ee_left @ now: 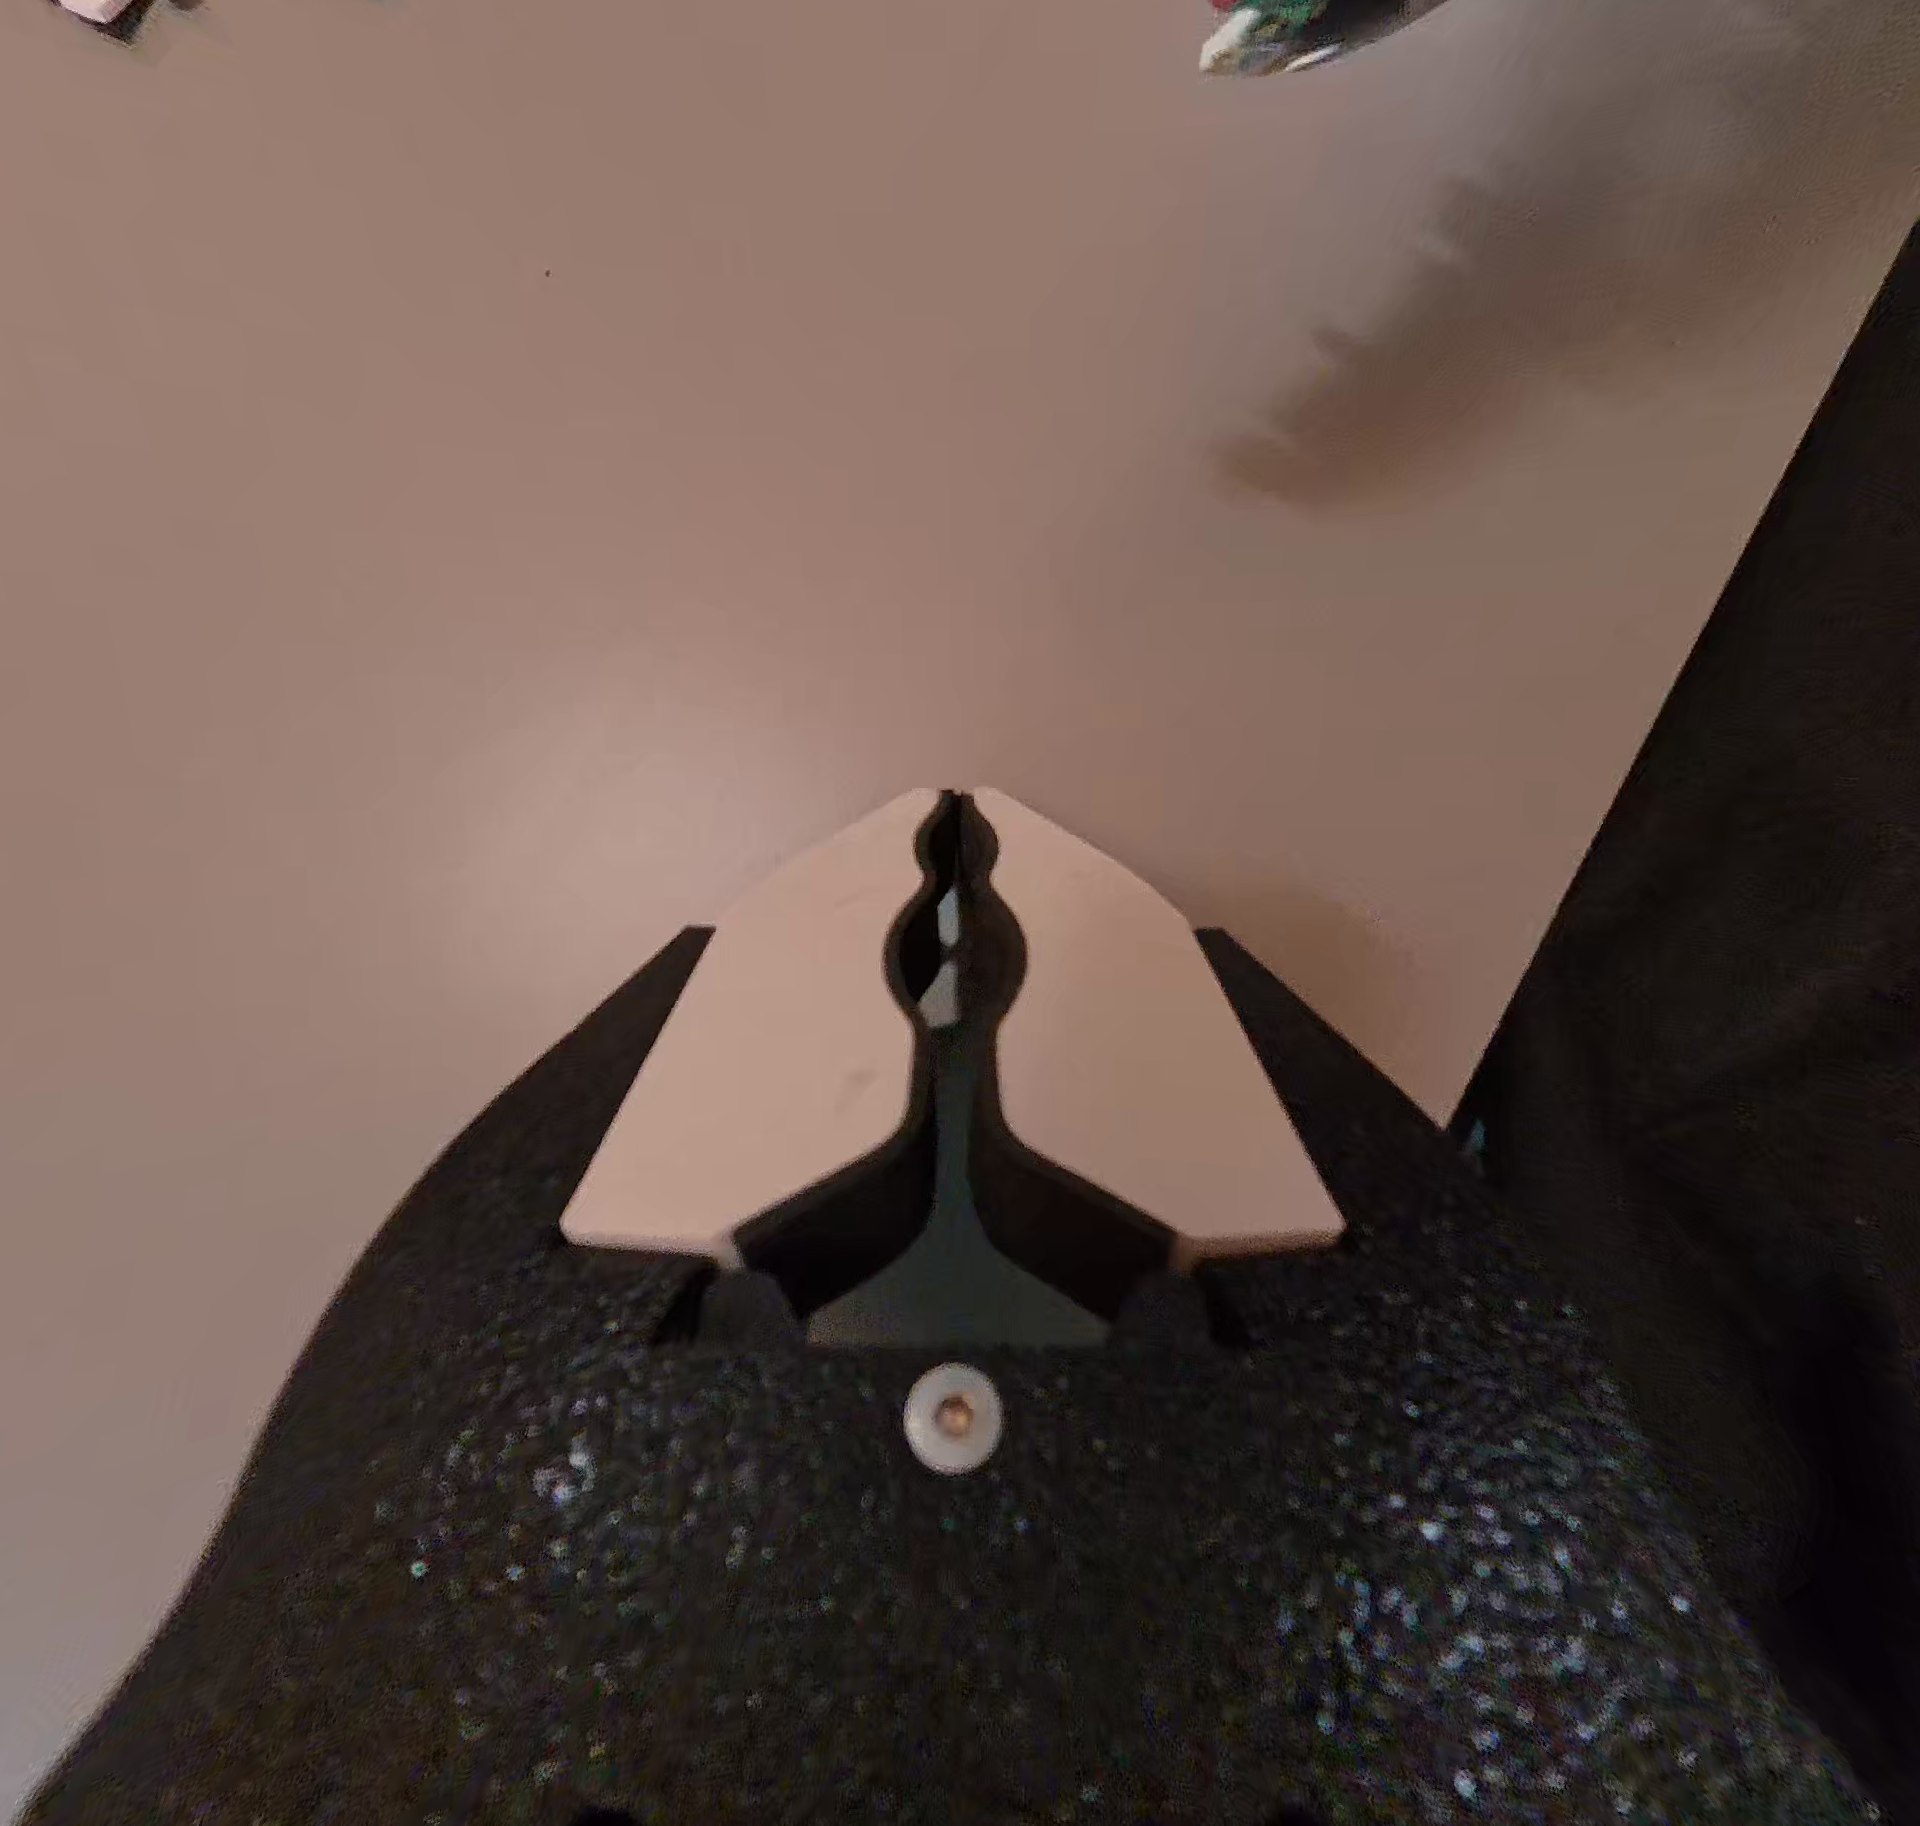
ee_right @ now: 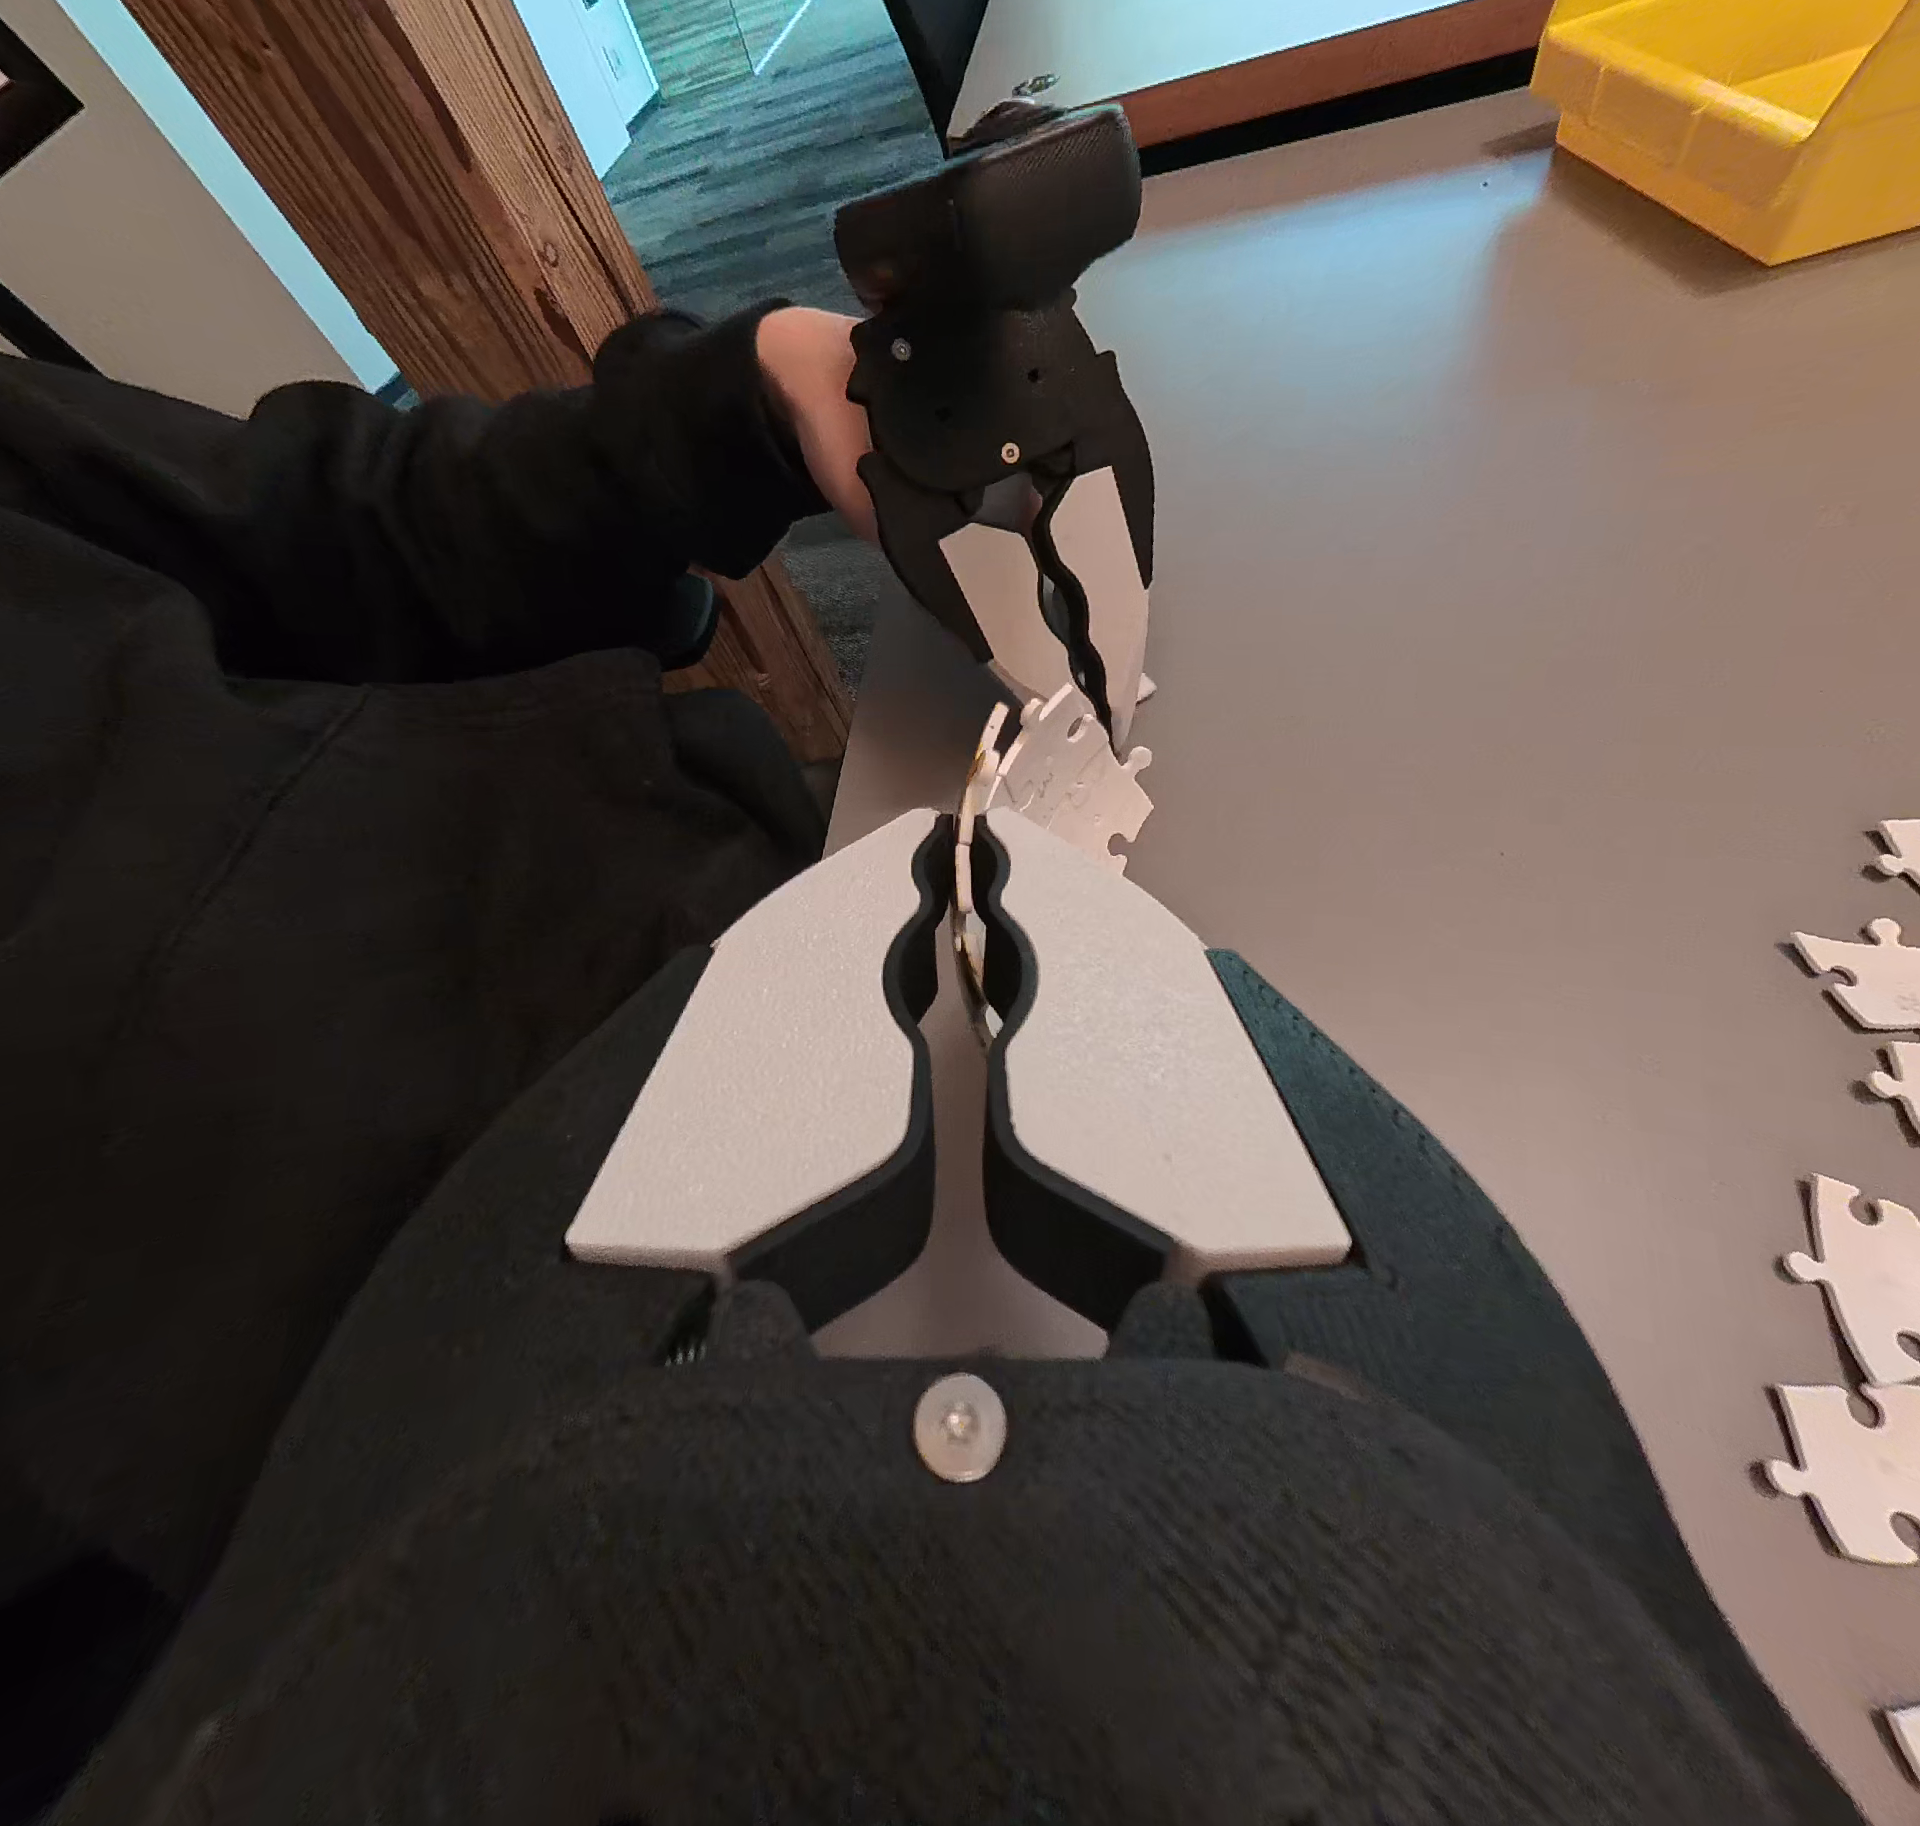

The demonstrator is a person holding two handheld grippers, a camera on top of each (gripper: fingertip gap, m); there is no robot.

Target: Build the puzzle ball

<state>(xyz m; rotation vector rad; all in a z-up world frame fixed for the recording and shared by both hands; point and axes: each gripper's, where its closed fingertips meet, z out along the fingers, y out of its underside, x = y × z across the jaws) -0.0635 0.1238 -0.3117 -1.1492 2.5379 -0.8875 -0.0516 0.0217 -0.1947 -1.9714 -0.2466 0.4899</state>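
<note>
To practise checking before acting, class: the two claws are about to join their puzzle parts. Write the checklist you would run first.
1. Grip of right claw on curved strip: ok.
2. Grip of left claw on white panel: ok.
3. Tabs of strip and panel lined up: cannot tell.
4. Work kept apart from loose pieces: ok.
5. Work kept away from yellow bin: ok.

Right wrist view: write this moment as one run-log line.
left gripper shut on puzzle piece | right gripper shut on curved puzzle section | loose pieces on table
</note>
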